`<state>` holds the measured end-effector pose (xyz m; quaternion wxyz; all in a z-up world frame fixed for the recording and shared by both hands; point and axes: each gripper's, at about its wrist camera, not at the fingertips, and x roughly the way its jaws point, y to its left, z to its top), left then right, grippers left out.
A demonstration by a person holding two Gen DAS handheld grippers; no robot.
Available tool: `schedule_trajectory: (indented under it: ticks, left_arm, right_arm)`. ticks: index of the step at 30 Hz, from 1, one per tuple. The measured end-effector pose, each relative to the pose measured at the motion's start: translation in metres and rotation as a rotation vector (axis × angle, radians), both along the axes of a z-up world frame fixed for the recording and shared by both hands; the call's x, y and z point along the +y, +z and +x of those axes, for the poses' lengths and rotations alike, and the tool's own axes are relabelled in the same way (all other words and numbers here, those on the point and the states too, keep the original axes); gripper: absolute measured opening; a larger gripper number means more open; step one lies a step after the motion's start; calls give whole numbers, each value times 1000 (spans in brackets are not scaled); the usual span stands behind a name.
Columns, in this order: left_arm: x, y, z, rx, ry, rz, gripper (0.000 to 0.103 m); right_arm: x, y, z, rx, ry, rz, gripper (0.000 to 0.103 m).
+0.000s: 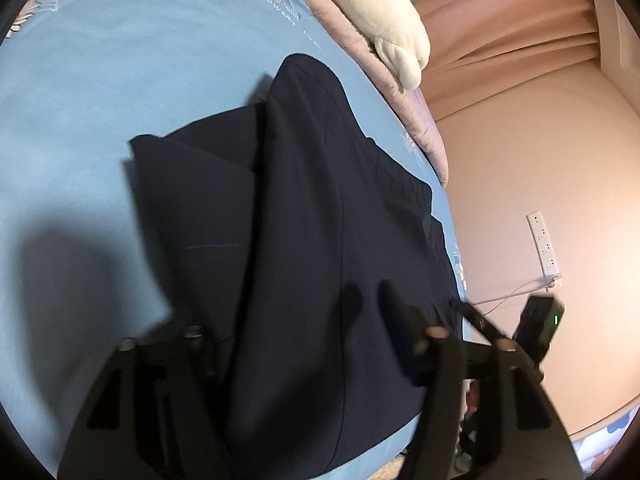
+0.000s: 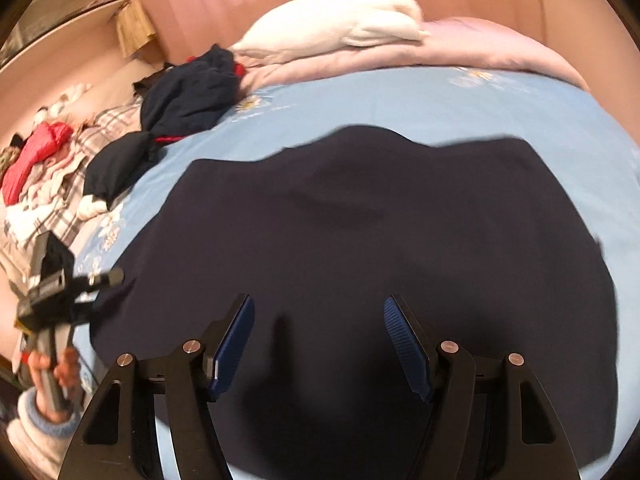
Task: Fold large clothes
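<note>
Left wrist: navy garment (image 1: 304, 216) hides left fingers (image 1: 394, 300).

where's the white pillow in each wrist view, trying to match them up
Left wrist view: the white pillow is at the top, right of centre, lying on the pink quilt by the bed's far edge.
Right wrist view: the white pillow is at top centre, on the same pink quilt.
Shared landmark: the dark navy garment spread on the blue daisy sheet.
</note>
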<state>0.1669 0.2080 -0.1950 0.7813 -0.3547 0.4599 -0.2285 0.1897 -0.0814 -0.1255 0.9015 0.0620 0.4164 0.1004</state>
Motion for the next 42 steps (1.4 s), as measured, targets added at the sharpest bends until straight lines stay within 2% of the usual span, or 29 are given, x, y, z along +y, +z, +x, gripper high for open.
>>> schedule_trajectory:
  ticks: [1, 3, 6, 9, 16, 18, 20, 25, 30, 32, 35, 37, 40, 42]
  left_arm:
    - [2, 1, -4, -3, 9, 7, 38]
    - [7, 0, -10, -7, 23, 20, 27]
    - [8, -1, -13, -14, 29, 39, 27]
    - [5, -3, -10, -14, 17, 81, 27]
    - [11, -11, -5, 16, 9, 60, 29]
    - [14, -13, -8, 23, 13, 46, 29]
    - [16, -13, -11, 25, 16, 40, 29]
    - [14, -6, -14, 21, 24, 63, 27]
    - [9, -2, -10, 26, 48, 64, 26]
    - [8, -1, -10, 28, 58, 70, 26]
    - [5, 1, -9, 27, 57, 84, 25]
    - [3, 5, -10, 22, 56, 90, 25]
    - [-1, 13, -11, 10, 54, 114, 25]
    - [-3, 18, -13, 1, 52, 130, 25]
  right_arm:
    - [5, -1, 10, 1, 6, -9, 65]
    - [13, -6, 33, 26, 17, 0, 44]
    - [22, -21, 71, 75, -17, -50, 28]
    - [19, -39, 98, 136, -70, -64, 27]
    - [-4, -37, 123, 131, -154, 18, 25]
    - [0, -30, 118, 130, -155, 5, 25]
    - [8, -17, 98, 86, -120, -20, 25]
    - [34, 3, 27, 54, 58, -66, 25]
    - [62, 2, -49, 42, 194, -147, 25]
    - [66, -4, -67, 60, 233, -162, 25]
    - [77, -32, -81, 87, 266, -243, 25]
    - [77, -39, -77, 82, 251, -248, 25]
    - [76, -29, -79, 93, 258, -236, 25]
    - [74, -20, -87, 113, 281, -189, 25]
